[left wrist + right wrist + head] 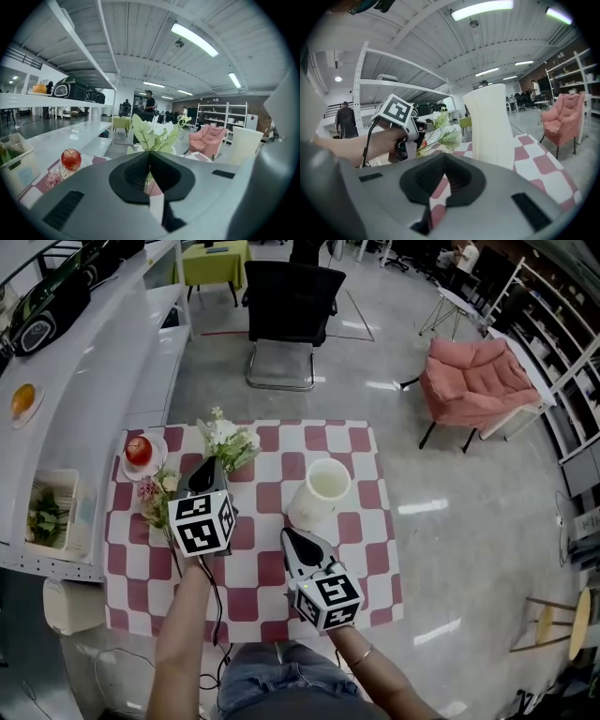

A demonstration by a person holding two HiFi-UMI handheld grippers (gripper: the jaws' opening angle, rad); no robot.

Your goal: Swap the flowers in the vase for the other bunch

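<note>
The left gripper (210,465) has its fingers clamped on the stems of the white flowers (228,441), just left of the white vase (320,489) at the middle of the checked tabletop (366,451). The right gripper (288,534), fingers closed on nothing, sits below the vase. Pink flowers (150,491) lie at the left edge, near an apple (138,450).

Left gripper (207,472): jaws pinched together on the stems of the white bunch (228,441), tip angled slightly down, held higher than the right. Right gripper (300,545): jaws together, nothing between. Left forearm (183,634) and right forearm (380,676) bare, both reaching forward.
</note>
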